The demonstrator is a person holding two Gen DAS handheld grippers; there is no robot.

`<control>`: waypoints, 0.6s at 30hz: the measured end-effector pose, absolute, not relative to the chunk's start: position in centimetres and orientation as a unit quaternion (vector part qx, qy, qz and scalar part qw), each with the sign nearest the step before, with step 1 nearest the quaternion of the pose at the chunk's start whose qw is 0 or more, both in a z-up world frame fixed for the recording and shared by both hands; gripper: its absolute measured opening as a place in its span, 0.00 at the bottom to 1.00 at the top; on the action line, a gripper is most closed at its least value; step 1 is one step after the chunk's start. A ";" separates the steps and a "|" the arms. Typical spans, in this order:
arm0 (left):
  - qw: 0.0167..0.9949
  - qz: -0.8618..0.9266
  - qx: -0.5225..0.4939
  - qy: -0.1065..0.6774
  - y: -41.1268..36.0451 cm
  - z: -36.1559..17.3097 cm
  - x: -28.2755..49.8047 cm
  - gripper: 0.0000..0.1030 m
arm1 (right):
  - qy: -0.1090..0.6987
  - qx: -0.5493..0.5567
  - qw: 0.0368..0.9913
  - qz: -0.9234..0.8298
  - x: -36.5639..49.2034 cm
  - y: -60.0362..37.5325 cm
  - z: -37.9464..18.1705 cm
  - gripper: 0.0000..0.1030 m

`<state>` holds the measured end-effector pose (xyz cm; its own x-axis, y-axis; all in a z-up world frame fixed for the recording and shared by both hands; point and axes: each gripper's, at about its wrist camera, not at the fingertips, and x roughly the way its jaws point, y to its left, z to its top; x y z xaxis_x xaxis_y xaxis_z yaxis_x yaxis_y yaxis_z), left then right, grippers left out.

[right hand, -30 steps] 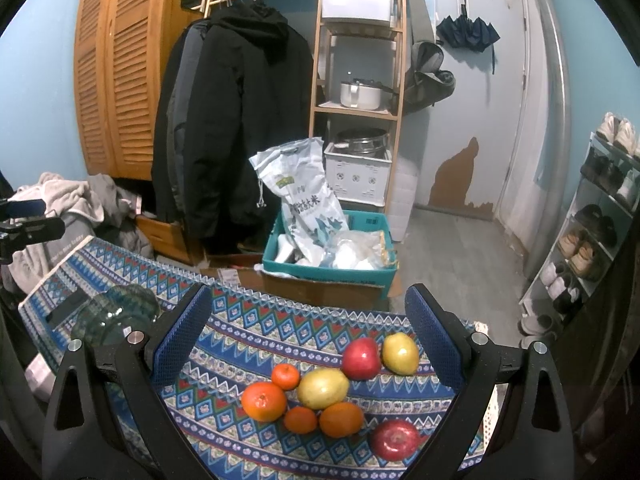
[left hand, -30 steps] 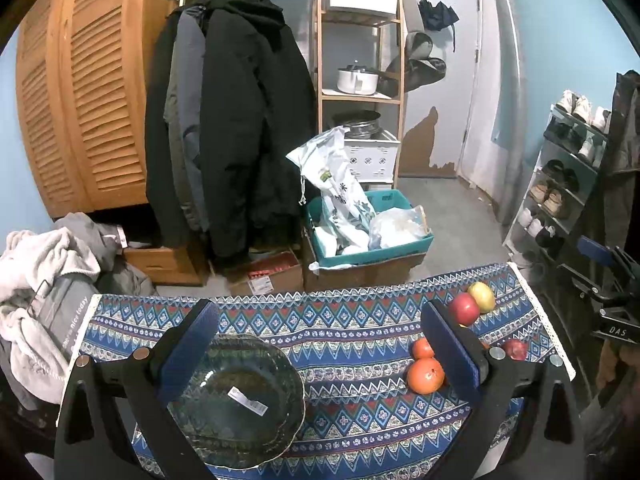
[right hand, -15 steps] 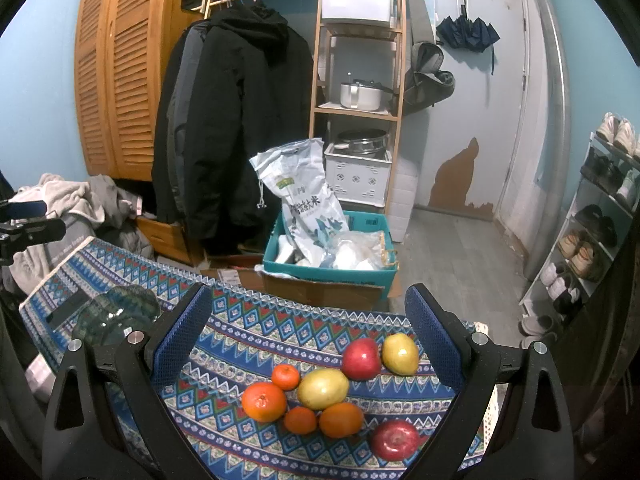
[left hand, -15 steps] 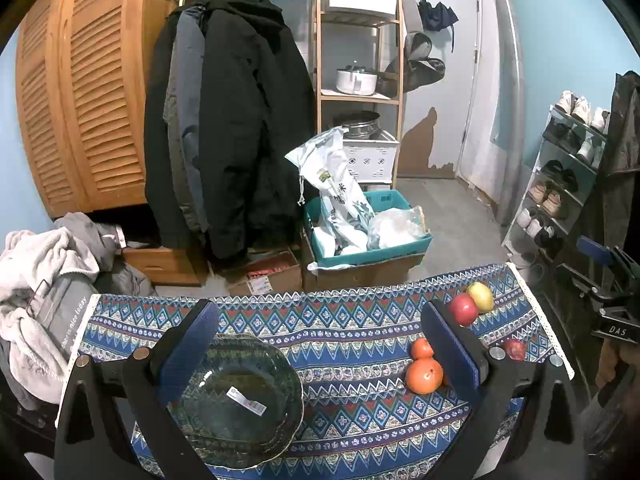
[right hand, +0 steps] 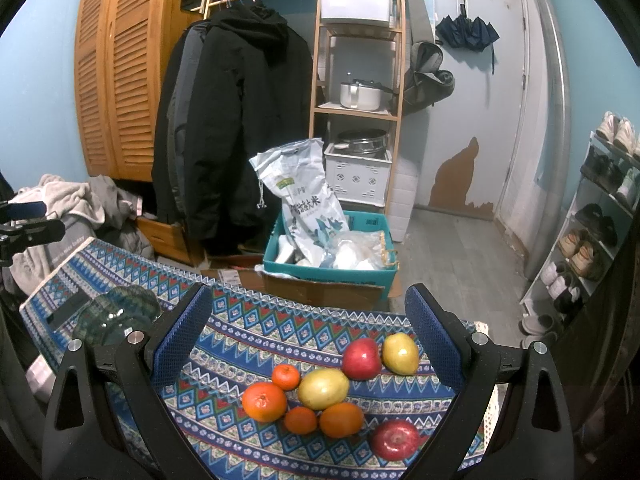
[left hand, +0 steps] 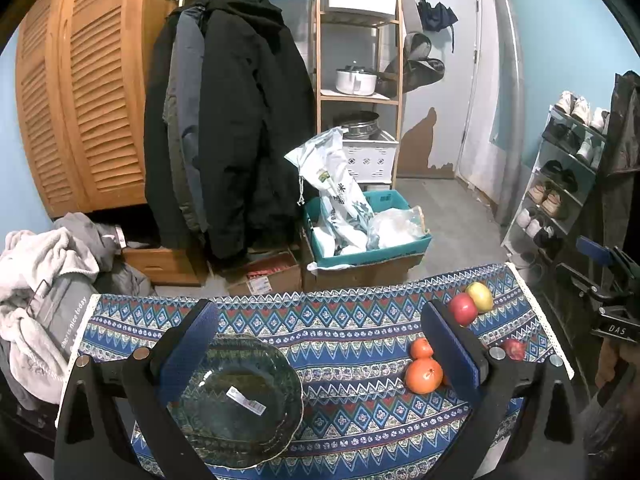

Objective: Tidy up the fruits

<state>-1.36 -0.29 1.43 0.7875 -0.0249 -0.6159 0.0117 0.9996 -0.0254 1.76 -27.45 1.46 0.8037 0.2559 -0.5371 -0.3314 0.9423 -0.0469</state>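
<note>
Nothing has visibly moved since the earlier frames: both grippers are held where they were, above the worktop. The left gripper [left hand: 318, 350] is spread wide and empty over the bowl [left hand: 236, 400]; the right gripper [right hand: 308, 334] is likewise spread wide and empty over the fruit.

All of the fruit is seen lying on the patterned cloth [right hand: 256, 332] at the worktop's right end, well apart from the bowl: oranges [right hand: 264, 402], a mango [right hand: 323, 389], apples [right hand: 361, 359] and a pear [right hand: 400, 353], several touching.

Rolling is judged the main risk: the fruit is round and smooth-skinned, so one nudged by a closing finger could be sent off the near edge. Neighbours could be disturbed because the pieces are crowded. The bowl appears to be dark ribbed glass, hard and slick, with a label inside; dropped fruit might bounce or shift it.
</note>
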 end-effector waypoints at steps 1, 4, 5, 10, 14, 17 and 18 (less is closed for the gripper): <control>0.945 -0.009 -0.010 0.326 -0.3 1.4 -1.3 0.99 | 0.272 -0.069 0.947 0.155 1.8 -27.5 1.5 0.93; 0.945 -0.010 -0.010 0.326 -0.3 1.4 -1.4 0.99 | 0.272 -0.069 0.947 0.156 1.7 -27.5 1.4 0.92; 0.945 -0.009 -0.010 0.326 -0.3 1.4 -1.4 0.99 | 0.272 -0.069 0.947 0.156 1.7 -27.5 1.4 0.93; 0.944 -0.010 -0.011 0.329 -0.3 1.4 -1.4 0.99 | 0.272 -0.069 0.947 0.156 1.7 -27.5 1.3 0.93; 0.944 -0.010 -0.010 0.331 -0.3 1.5 -1.3 0.99 | 0.273 -0.069 0.947 0.157 1.8 -27.4 1.4 0.92; 0.943 -0.009 -0.011 0.333 -0.3 1.5 -1.3 0.99 | 0.273 -0.069 0.946 0.159 1.7 -27.4 1.4 0.92; 0.943 -0.009 -0.011 0.333 -0.3 1.6 -1.1 0.99 | 0.273 -0.069 0.946 0.159 1.7 -27.3 1.5 0.92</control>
<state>-1.14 -0.30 1.56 0.7779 -0.0244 -0.6279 0.0091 0.9996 -0.0276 1.68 -27.28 1.51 0.7997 0.2640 -0.5393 -0.3392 0.9397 -0.0429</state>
